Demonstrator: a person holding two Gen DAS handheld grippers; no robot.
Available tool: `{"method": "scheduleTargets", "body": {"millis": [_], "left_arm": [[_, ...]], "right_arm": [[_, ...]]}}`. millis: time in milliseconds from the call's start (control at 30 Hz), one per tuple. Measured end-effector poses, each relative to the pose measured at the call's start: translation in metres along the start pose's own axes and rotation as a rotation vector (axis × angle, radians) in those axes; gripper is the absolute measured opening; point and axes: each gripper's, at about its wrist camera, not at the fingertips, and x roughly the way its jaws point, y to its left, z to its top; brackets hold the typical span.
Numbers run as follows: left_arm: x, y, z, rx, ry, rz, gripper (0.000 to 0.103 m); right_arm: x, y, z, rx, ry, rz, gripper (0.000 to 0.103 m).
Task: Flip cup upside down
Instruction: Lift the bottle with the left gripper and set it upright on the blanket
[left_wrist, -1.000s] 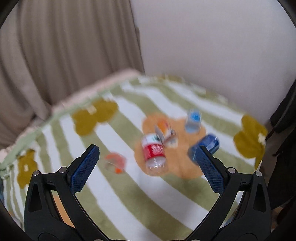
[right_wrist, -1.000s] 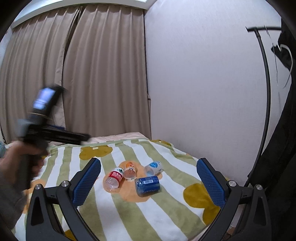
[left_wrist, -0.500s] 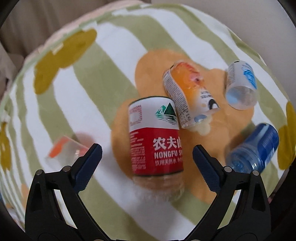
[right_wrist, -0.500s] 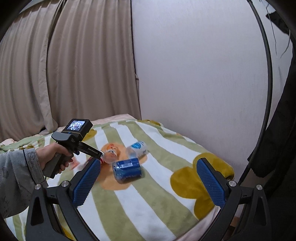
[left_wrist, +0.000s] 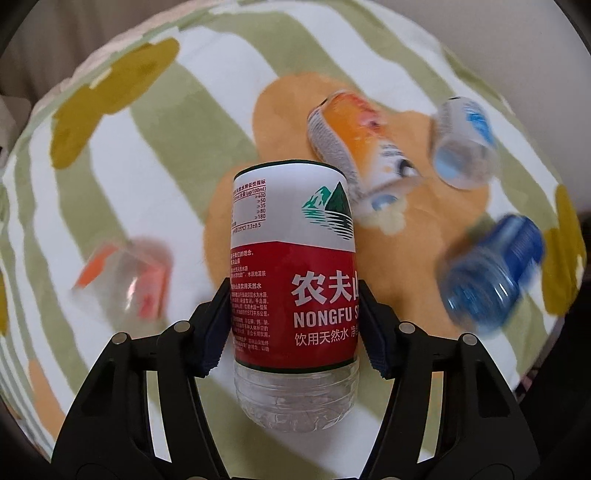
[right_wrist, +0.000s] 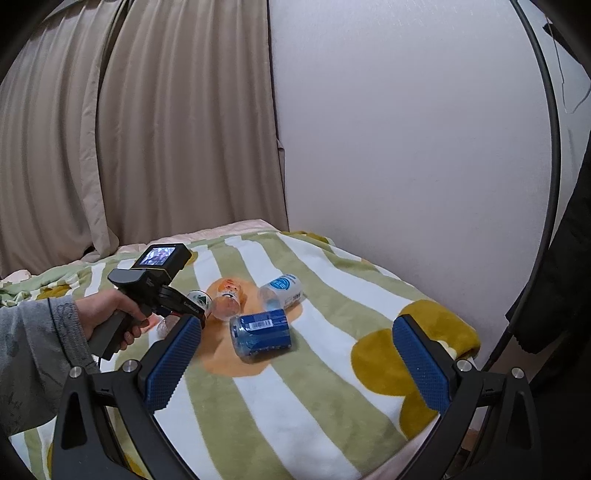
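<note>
Left tool newly clamped on red-labelled cup, clear base

nongfu cup lies on blanket, two cut bottles behind.

Soft, even indoor light, no hard shadows or glare. Around the sharp red-labelled cup, the blue cup and blanket smear with motion blur. Both fisheye views bend and darken at the edges.
</note>
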Motion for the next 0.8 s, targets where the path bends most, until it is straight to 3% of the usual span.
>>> {"method": "scheduleTargets", "body": {"millis": [333,500,800], "left_arm": [[-0.094,-0.006,-0.109,0.109,-0.075,-0.057,0.059],[-0.090,-0.011,-0.148,0.158,-0.027,-0.058,0.059],[-0.059,-0.027,-0.170,0.201,0.005,-0.055,0.059]], "right_arm": [[-0.029,0.027,0.004,0.006,-0.037,0.065,0.103],[-0.045,0.039,0.005,0.019,-0.036,0.088,0.103],[-0.070,0.050,0.007,-0.027,-0.023,0.094,0.103]]}}
